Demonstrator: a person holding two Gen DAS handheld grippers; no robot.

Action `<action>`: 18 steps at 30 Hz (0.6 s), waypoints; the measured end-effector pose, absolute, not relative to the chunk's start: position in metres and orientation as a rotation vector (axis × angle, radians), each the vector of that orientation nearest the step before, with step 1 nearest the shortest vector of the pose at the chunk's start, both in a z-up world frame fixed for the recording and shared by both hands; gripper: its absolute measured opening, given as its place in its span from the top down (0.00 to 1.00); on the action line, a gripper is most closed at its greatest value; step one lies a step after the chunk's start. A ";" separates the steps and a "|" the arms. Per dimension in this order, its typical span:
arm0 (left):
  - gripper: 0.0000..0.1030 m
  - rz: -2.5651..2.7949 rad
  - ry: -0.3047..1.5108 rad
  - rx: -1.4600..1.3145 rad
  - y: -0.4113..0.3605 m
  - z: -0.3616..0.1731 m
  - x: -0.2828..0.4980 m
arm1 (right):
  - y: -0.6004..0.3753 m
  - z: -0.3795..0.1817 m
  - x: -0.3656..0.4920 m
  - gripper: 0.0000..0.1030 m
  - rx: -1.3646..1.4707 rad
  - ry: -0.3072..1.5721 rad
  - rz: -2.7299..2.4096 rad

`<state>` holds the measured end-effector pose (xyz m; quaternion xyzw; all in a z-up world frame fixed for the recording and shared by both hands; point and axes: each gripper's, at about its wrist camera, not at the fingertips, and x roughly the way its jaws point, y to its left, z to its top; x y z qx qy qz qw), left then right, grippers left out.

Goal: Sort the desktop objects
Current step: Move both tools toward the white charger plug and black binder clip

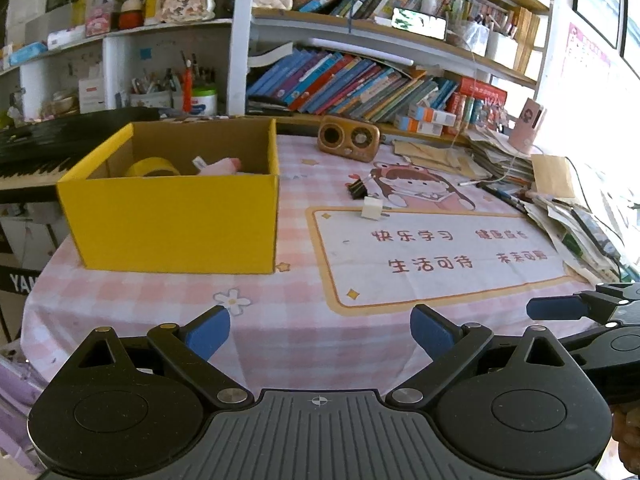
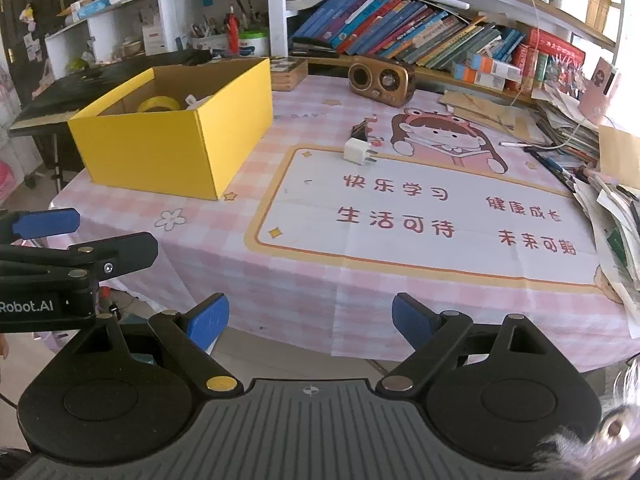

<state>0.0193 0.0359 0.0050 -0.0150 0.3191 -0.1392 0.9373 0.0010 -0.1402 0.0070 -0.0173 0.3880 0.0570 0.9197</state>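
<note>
1. The left gripper hangs over the near edge of the table, its blue-padded jaws spread wide with nothing between them.
2. The right gripper is just off the table's near edge, jaws equally wide apart and holding nothing; floor shows below it.
3. Each gripper shows at the edge of the other's view: the right one at the right side of the left wrist view, the left one at the left side of the right wrist view.
4. A yellow box stands open on the left part of the table, on the pink checked cloth.
5. Inside the box lie a yellow tape roll, a pink item and a white piece; what the last two are cannot be told.
6. A white plug lies on the cloth near the middle, right of the box and well apart from both grippers.
7. A black clip sits just behind the plug, close to it; whether they touch cannot be told.
8. A brown radio stands further back, near the bookshelf.
9. Pens and stacked papers crowd the right edge of the table.
</note>
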 end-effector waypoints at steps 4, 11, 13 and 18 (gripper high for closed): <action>0.04 -0.313 0.653 -0.015 0.023 0.004 0.029 | -0.150 0.007 0.006 0.14 -0.028 0.800 0.096; 0.04 -0.361 0.650 0.018 -0.002 0.005 0.047 | -0.174 0.004 0.016 0.14 0.009 0.810 0.045; 0.04 -0.372 0.650 0.023 -0.009 0.005 0.053 | -0.181 0.003 0.019 0.14 0.016 0.810 0.032; 0.04 -0.387 0.657 0.030 -0.025 0.004 0.066 | -0.197 0.002 0.029 0.14 0.026 0.817 0.012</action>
